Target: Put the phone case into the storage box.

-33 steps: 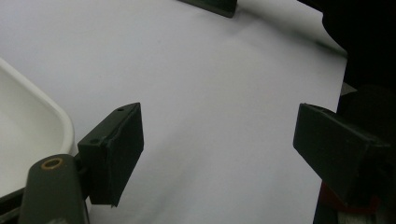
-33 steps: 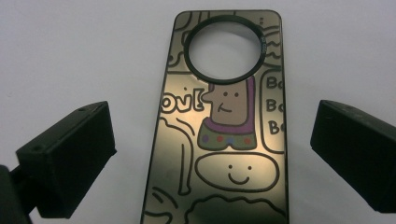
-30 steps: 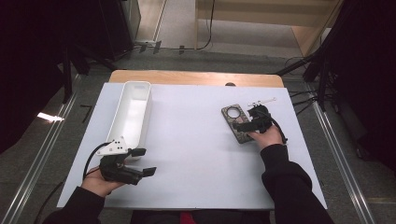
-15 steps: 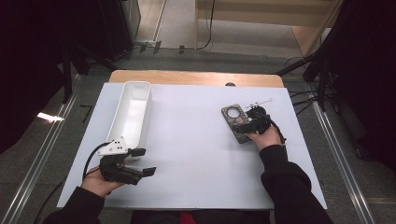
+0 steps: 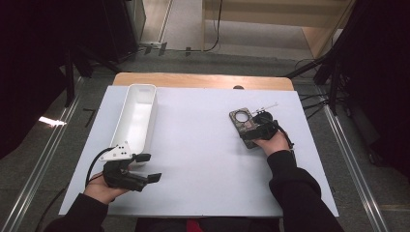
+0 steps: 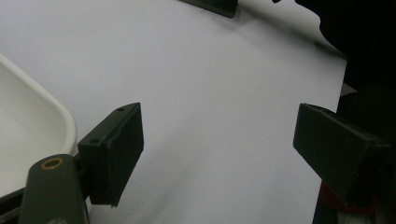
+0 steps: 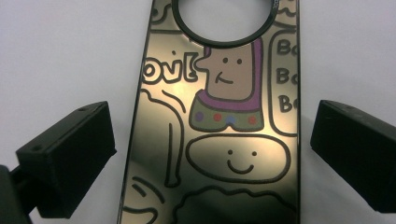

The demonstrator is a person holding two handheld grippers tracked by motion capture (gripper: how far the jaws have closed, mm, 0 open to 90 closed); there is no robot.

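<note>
- Right gripper (image 7: 212, 154) wide open, jaws straddling phone case (image 7: 219, 116), long axis running up the frame centre
- Left gripper (image 5: 151, 167) lower left, wide open, empty, well apart

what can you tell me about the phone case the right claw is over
The phone case is a flat, glossy, dark golden piece with a black-ringed round camera hole near its far end. Black-outlined cartoons cover it: a purple-hooded figure, smiling blobs and lettered bubbles. It lies flat on the white table sheet, on the person's right side. The right claw is open, one jaw on each long side of the case, neither touching it as far as can be seen.
</note>
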